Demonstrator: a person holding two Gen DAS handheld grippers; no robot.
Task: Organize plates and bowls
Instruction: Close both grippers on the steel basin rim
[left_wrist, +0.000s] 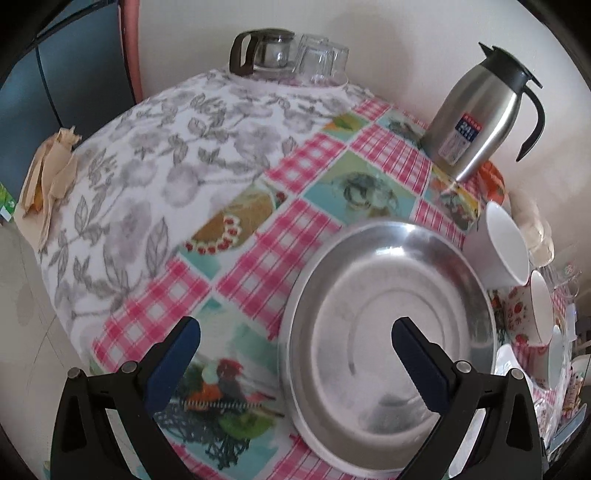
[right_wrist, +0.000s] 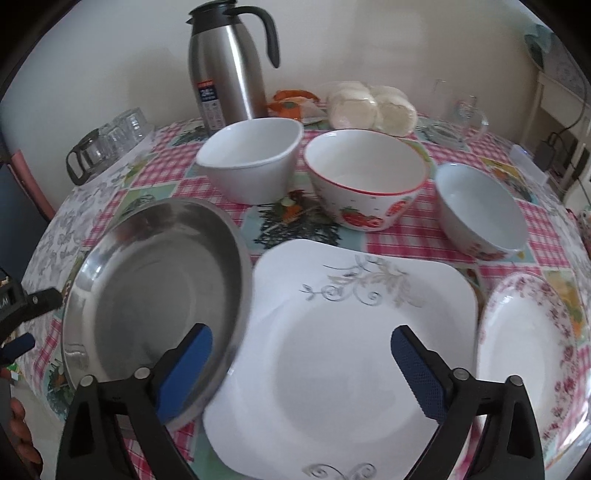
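A steel plate (left_wrist: 391, 332) lies on the table; in the right wrist view the steel plate (right_wrist: 147, 291) sits tilted, its right edge resting on a white square plate (right_wrist: 351, 350). A floral round plate (right_wrist: 528, 354) lies to the right. Behind stand a white bowl (right_wrist: 251, 158), a strawberry bowl (right_wrist: 365, 177) and a small bowl (right_wrist: 480, 210). My left gripper (left_wrist: 295, 354) is open, one finger over the steel plate's middle, one over the tablecloth. My right gripper (right_wrist: 303, 365) is open over the white square plate, its left finger above the steel plate's edge.
A steel thermos jug (right_wrist: 225, 70) stands at the back, with a glass carafe and glasses (right_wrist: 107, 140) to its left and wrapped white rolls (right_wrist: 369, 105) and a glass mug (right_wrist: 469, 110) to its right. Crumpled paper (left_wrist: 48, 177) lies at the table's left edge.
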